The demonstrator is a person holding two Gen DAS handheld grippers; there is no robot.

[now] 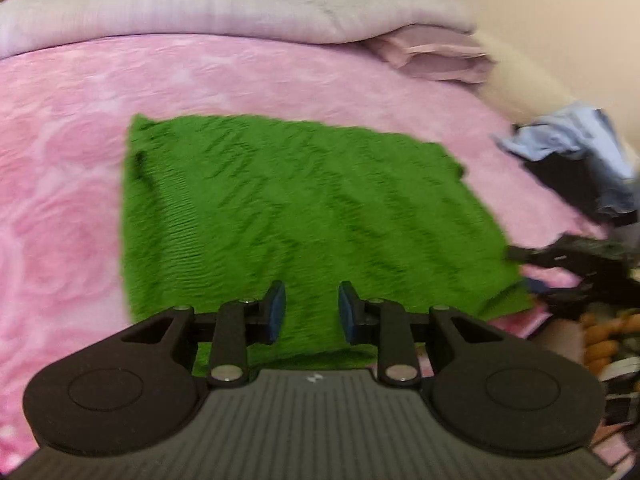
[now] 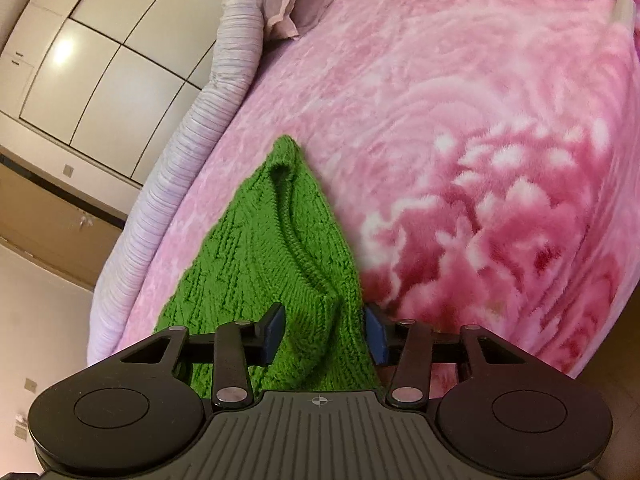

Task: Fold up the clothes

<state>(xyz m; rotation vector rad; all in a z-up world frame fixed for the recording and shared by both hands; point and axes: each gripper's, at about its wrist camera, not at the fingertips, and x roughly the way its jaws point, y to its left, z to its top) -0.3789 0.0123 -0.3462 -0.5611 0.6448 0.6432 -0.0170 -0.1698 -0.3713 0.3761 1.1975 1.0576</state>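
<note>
A green knitted sweater (image 1: 304,208) lies spread flat on a pink flowered blanket (image 1: 60,200). In the left wrist view my left gripper (image 1: 312,312) hangs over the sweater's near edge. Its blue pads (image 1: 276,312) stand apart and the knit lies flat below the gap. In the right wrist view the sweater's neckline end (image 2: 296,240) rises in a creased bunch between the pads of my right gripper (image 2: 326,332), which is shut on it. A dark blurred shape (image 1: 580,268) sits at the sweater's right corner in the left wrist view.
A lilac quilt (image 1: 200,12) is rolled along the far side of the bed, with a pink pillow (image 1: 436,56) beside it. Blue and dark clothes (image 1: 580,160) are heaped at the right edge. White cupboard doors (image 2: 100,60) and a bare floor (image 2: 40,320) lie beyond the bed.
</note>
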